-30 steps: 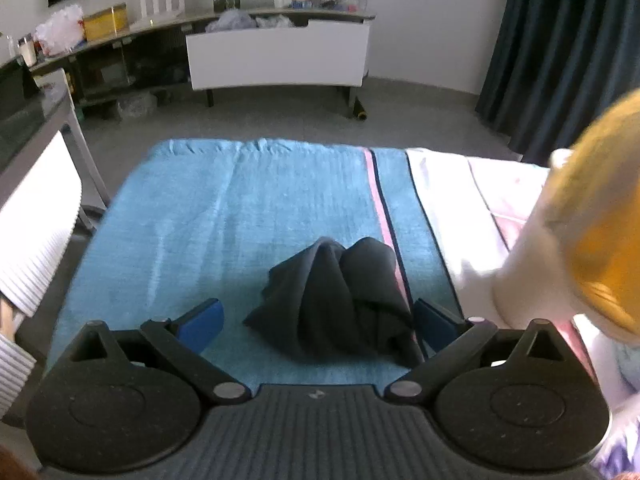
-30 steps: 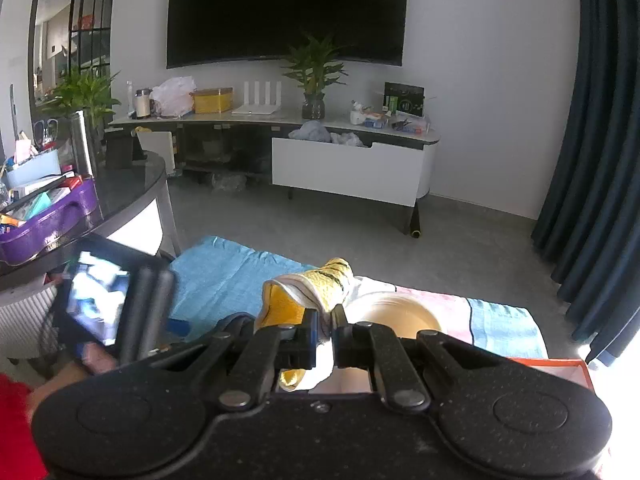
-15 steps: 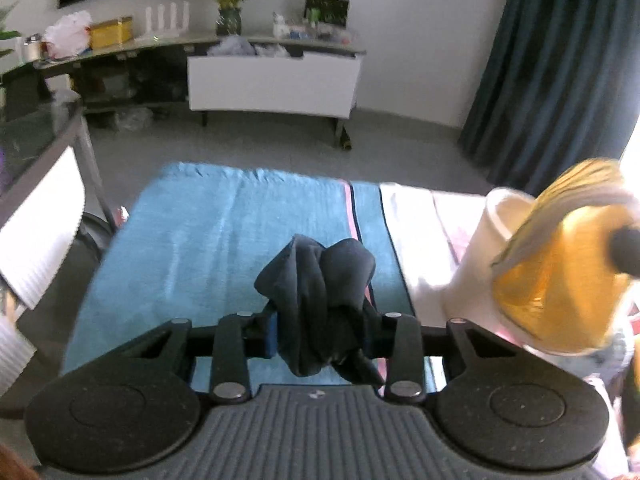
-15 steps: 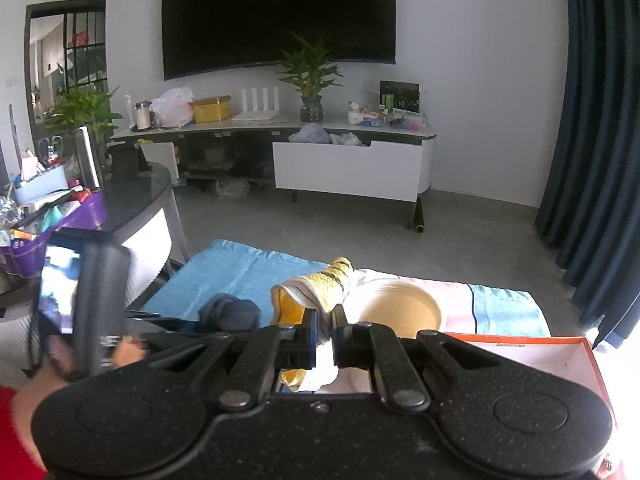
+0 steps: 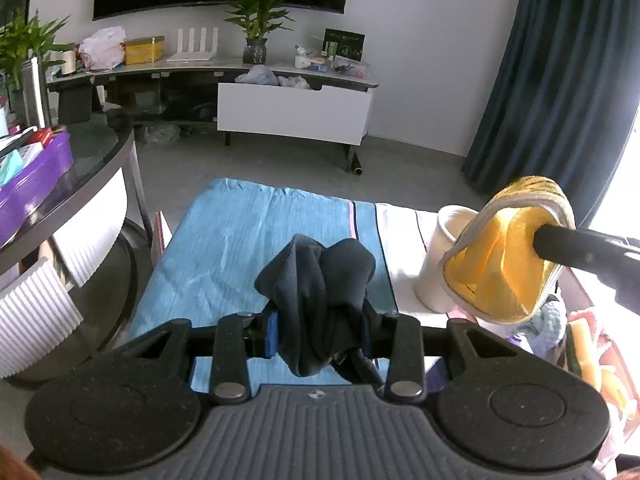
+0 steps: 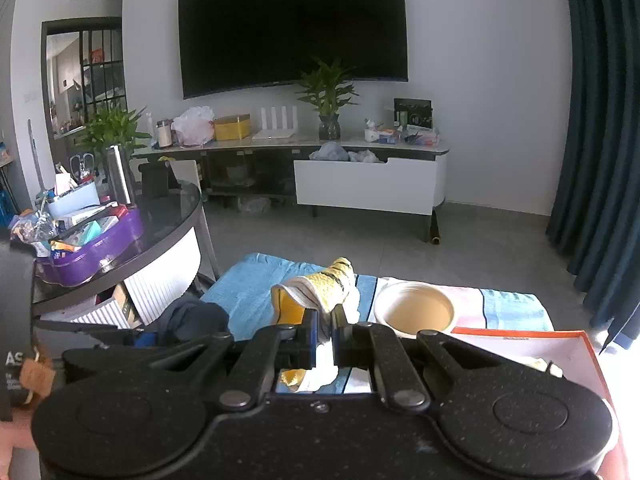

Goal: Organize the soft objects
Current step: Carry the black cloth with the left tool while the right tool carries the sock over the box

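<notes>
My left gripper [image 5: 320, 330] clamps a bunched dark cloth [image 5: 320, 280], lifted above the blue towel [image 5: 248, 240]. To the right, my right gripper [image 5: 548, 242] grips a yellow sock [image 5: 500, 264] in front of a cream cup [image 5: 436, 276].

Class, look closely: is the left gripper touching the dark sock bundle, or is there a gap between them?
Touching. In the left wrist view, the left gripper has both fingers pressed into the dark sock bundle, which bulges above and below them, lifted off the blue towel.
</notes>
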`<state>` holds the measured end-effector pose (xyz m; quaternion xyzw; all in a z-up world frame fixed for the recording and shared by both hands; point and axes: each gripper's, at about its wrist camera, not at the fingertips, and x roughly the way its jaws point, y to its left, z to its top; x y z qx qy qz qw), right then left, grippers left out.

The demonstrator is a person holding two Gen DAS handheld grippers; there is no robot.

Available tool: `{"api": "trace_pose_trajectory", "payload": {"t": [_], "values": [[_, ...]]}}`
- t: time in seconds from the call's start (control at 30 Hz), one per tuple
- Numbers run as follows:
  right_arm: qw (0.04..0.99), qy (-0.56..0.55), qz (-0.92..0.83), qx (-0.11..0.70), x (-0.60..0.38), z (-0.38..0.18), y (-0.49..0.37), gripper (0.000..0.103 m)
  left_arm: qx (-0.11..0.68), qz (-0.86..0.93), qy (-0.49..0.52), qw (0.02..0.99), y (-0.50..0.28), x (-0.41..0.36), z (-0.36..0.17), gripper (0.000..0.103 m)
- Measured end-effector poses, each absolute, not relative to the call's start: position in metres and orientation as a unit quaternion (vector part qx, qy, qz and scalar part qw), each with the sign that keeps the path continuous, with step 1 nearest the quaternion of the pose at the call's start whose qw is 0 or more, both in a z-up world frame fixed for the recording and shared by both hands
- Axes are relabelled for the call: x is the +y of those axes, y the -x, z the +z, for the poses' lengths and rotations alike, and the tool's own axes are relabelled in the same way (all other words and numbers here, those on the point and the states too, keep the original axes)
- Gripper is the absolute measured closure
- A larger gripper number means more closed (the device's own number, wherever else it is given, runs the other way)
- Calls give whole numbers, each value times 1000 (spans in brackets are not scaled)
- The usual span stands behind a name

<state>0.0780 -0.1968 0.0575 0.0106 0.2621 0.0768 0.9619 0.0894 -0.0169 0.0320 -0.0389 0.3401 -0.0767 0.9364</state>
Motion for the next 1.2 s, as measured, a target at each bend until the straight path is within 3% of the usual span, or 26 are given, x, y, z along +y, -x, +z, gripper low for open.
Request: {"api": "trace_pose_trajectory", "payload": {"t": [1.2], "values": [[974,-41,12,224,-264,85,-3,95,315,-149,14,937,-47,-78,54,65]]}}
